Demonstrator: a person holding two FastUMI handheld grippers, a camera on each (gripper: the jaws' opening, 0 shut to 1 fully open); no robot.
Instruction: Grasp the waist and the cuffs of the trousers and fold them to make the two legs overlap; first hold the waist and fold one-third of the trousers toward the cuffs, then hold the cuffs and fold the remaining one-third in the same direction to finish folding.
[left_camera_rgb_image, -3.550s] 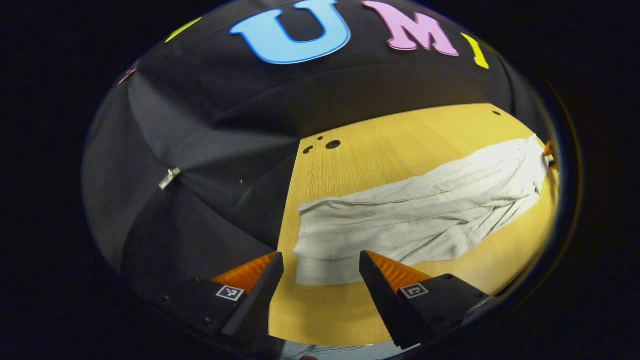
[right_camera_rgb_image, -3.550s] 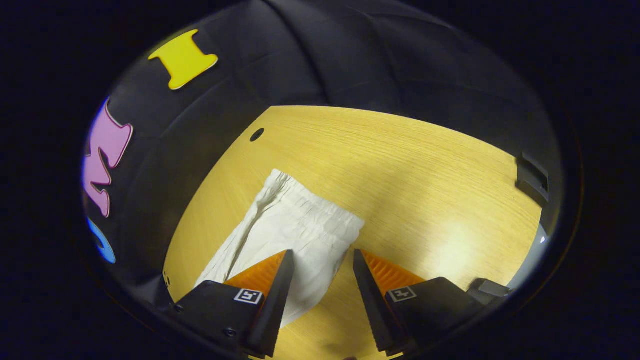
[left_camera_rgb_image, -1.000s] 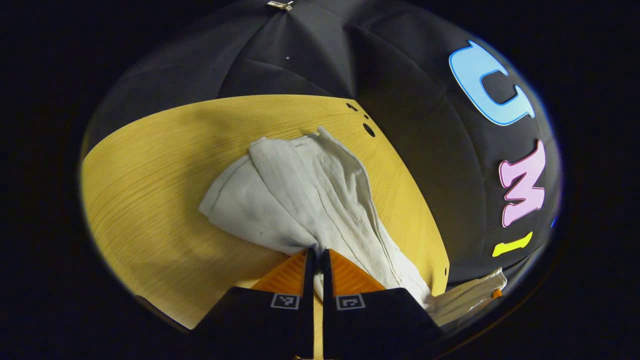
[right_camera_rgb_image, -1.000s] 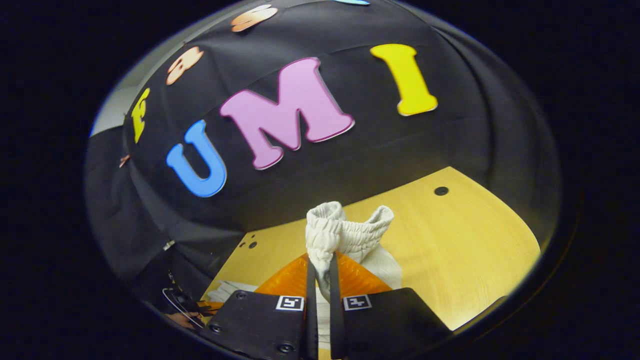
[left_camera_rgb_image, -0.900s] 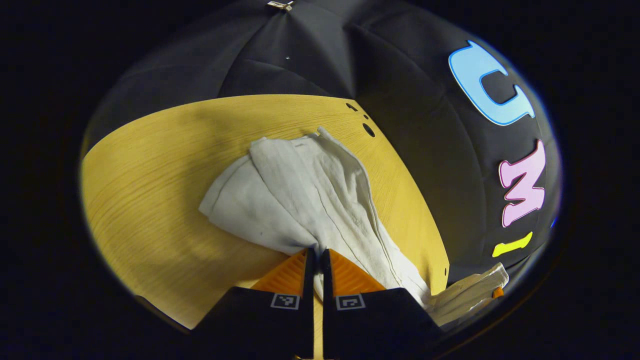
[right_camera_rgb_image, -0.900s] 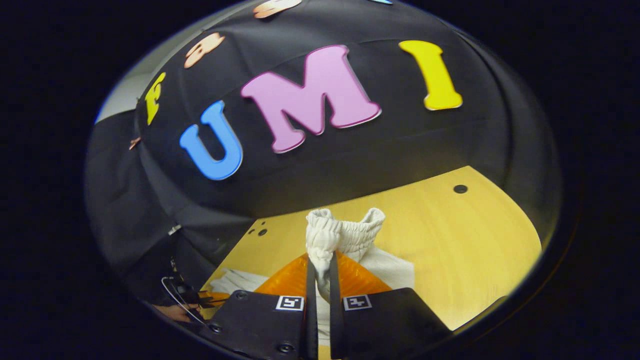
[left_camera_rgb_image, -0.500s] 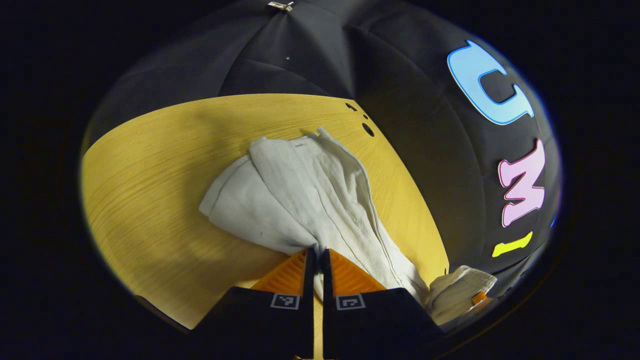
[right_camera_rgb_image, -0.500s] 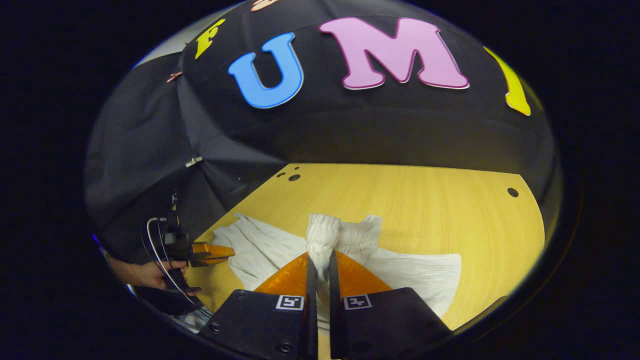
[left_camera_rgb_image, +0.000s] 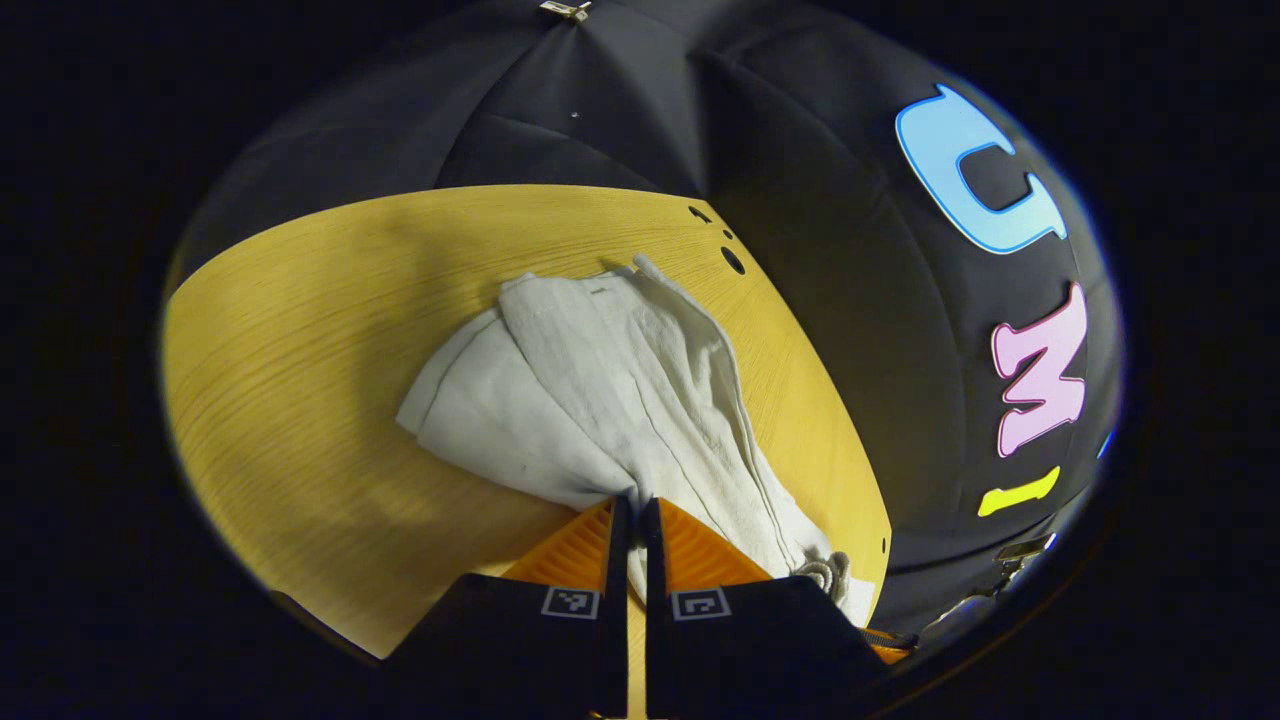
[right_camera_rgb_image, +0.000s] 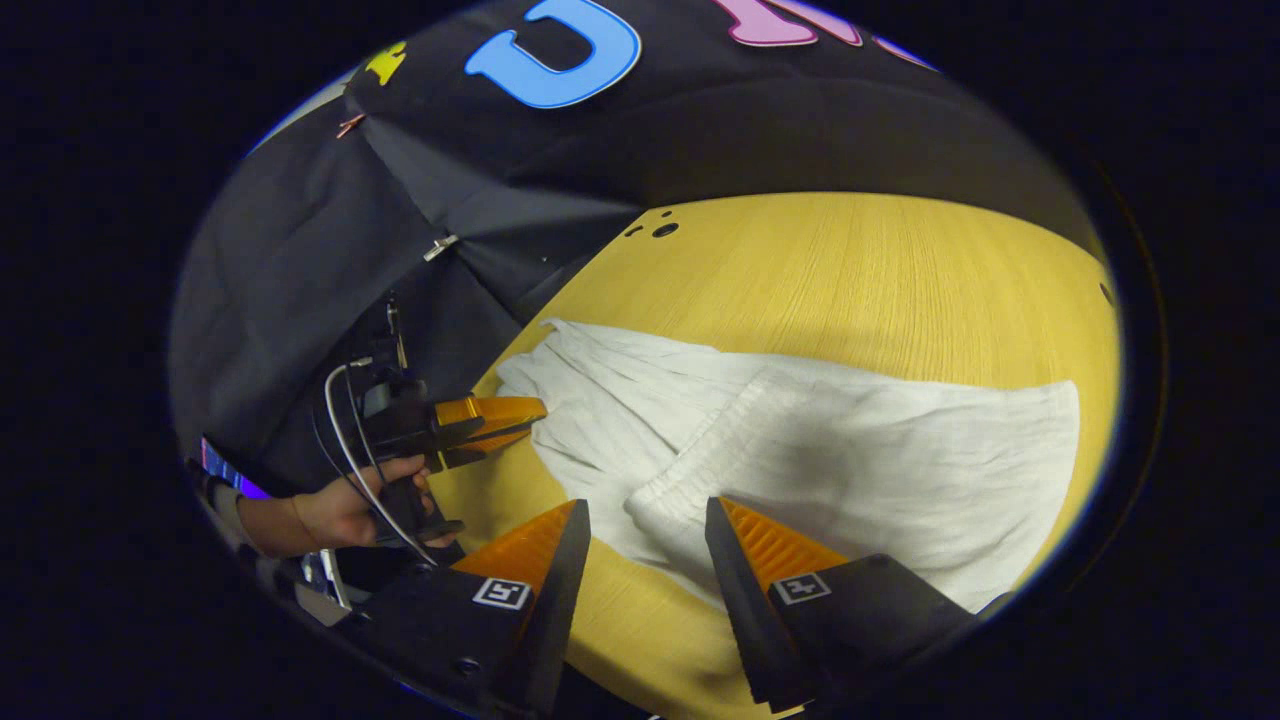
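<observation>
Across the middle of the right gripper view, the white trousers (right_camera_rgb_image: 800, 440) lie on the yellow wooden table (right_camera_rgb_image: 880, 270), the elastic waist (right_camera_rgb_image: 700, 440) folded over toward the cuffs (right_camera_rgb_image: 530, 370). Low in the frame, the right gripper (right_camera_rgb_image: 640, 520) stands spread above the waist. The left gripper (left_camera_rgb_image: 633, 520) pinches the cuff cloth at the bottom of its own view. Lifting the cuffs unevenly could drag the waist fold askew.

The trousers (right_camera_rgb_image: 800, 440) run under the right gripper (right_camera_rgb_image: 640, 540) — near edge hidden there
</observation>
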